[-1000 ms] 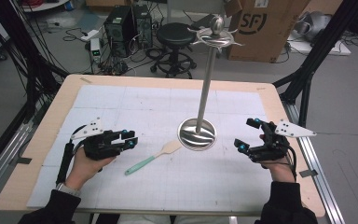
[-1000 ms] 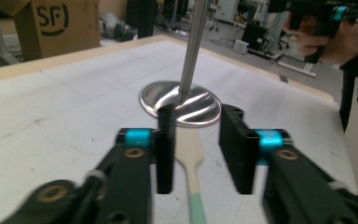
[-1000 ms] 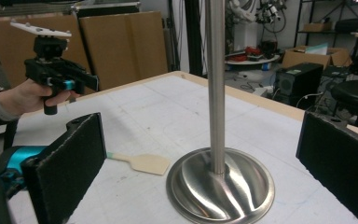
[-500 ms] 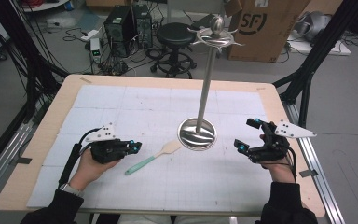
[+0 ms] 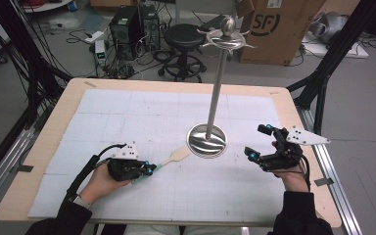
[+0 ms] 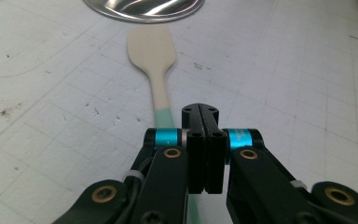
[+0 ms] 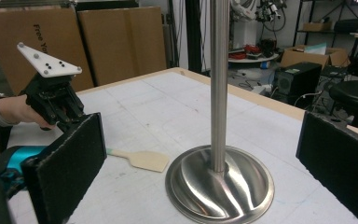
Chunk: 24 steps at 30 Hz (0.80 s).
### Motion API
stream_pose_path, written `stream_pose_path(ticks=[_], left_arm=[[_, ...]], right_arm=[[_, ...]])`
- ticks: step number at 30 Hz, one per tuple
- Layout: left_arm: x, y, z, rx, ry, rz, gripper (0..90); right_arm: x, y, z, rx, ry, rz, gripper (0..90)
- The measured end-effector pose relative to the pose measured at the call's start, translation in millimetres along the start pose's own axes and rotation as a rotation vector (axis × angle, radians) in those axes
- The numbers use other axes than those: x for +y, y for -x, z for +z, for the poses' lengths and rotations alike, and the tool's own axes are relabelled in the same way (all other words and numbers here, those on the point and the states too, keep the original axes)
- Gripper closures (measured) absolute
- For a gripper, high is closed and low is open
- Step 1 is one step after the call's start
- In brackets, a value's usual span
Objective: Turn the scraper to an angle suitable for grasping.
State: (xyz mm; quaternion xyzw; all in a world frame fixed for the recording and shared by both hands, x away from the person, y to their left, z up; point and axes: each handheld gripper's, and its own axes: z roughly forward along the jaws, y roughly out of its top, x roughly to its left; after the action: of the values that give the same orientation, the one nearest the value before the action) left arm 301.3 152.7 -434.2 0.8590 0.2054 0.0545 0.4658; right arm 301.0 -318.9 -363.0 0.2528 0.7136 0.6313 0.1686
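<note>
Nearest, at 7 o'clock on the bench (image 5: 39,161): left claw (image 6: 200,109), pressed together, low over the green end of the spatula (image 6: 151,46). No gap between the pads. Handle running underneath the claw rather than plainly between them, so hard to say whether pinched at all.

Key relation for the coming move: long axis of the spatula from 8 to 2 o'clock in the high view, nearly in line with the left claw, with the blade ahead at 2 o'clock, almost touching the stand (image 5: 206,142). Far closer to the left hand than the right. Likely needs a reopening and a squarer bite across the handle before any lift.

Spatula: flat, slim, matte cream blade with rounded corners, narrow neck, pale green grip. Probably light and a little slippery.

At 4 o'clock: right claw (image 5: 257,141), spread wide, holding nothing, well apart from the spatula, facing the stand.

Farther in, near centre: stand with a round, polished, dished steel base, a thin upright pole and curled hooks on top. Under everything, a white gridded sheet (image 5: 127,112), slightly scuffed.
</note>
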Motion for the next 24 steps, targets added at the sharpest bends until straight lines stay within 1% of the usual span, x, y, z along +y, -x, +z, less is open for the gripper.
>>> stream_pose_path(ticks=[1, 3, 4, 5, 6, 7, 10, 12, 13, 14, 16, 17, 18, 20, 22, 24], left_arm=[[-0.2, 0.7, 0.5, -0.005, -0.005, 0.009, 89.7], [-1.0, 1.8, 2.8, 0.000, -0.019, 0.014, 89.7], [-1.8, 1.9, 4.8, -0.003, -0.034, 0.011, 89.7], [-2.3, 2.2, 6.1, -0.006, -0.040, 0.010, 89.7], [-2.8, 2.9, 7.2, -0.004, -0.052, 0.016, 89.7], [-3.5, 3.3, 8.8, -0.011, -0.058, 0.021, 89.7], [-5.2, 2.8, 11.4, -0.028, -0.071, 0.016, 89.6], [-6.7, 2.0, 13.1, -0.027, -0.090, 0.017, 89.6], [-7.3, 1.1, 13.4, -0.027, -0.094, 0.018, 89.6], [-7.2, 0.3, 13.1, -0.030, -0.095, 0.010, 89.6], [-7.8, -1.9, 12.7, -0.031, -0.091, 0.012, 89.6], [-8.3, -3.3, 12.6, -0.033, -0.088, 0.006, 89.6], [-8.5, -4.9, 12.1, -0.023, -0.086, 0.007, 89.6], [-8.8, -9.2, 10.4, 0.002, -0.085, -0.006, 89.6], [-9.2, -13.7, 8.1, 0.044, -0.083, -0.015, 89.6], [-9.5, -19.3, 5.8, 0.085, -0.085, -0.035, 89.5]], right_arm=[[0.1, -0.4, -0.1, -0.002, 0.001, 0.003, 0.5], [0.3, -0.2, -0.6, -0.007, 0.004, 0.000, 0.5], [0.4, -0.4, -0.9, -0.009, 0.005, 0.004, 0.5], [0.4, 0.0, -1.1, -0.013, 0.008, -0.003, 0.5], [0.4, 0.0, -1.2, -0.012, 0.008, -0.002, 0.5], [0.4, 0.1, -1.4, -0.011, 0.007, -0.002, 0.5], [0.1, 0.2, -1.1, -0.011, 0.004, 0.001, 0.5], [0.0, 0.1, -0.6, -0.011, 0.002, 0.000, 0.5], [0.0, -0.1, -0.1, -0.010, 0.003, 0.000, 0.5], [0.0, -0.4, -0.1, -0.010, 0.000, -0.001, 0.5], [0.2, -0.4, -0.1, -0.011, 0.003, -0.004, 0.5], [0.2, -0.7, -0.3, -0.012, 0.003, -0.003, 0.5], [0.2, -0.8, -0.6, -0.011, 0.002, -0.004, 0.5], [0.2, -0.9, -0.6, -0.011, 0.003, -0.003, 0.5], [0.1, -0.8, -0.3, -0.009, 0.003, -0.006, 0.5], [-0.1, -0.9, -0.2, -0.004, -0.001, 0.003, 0.5]])
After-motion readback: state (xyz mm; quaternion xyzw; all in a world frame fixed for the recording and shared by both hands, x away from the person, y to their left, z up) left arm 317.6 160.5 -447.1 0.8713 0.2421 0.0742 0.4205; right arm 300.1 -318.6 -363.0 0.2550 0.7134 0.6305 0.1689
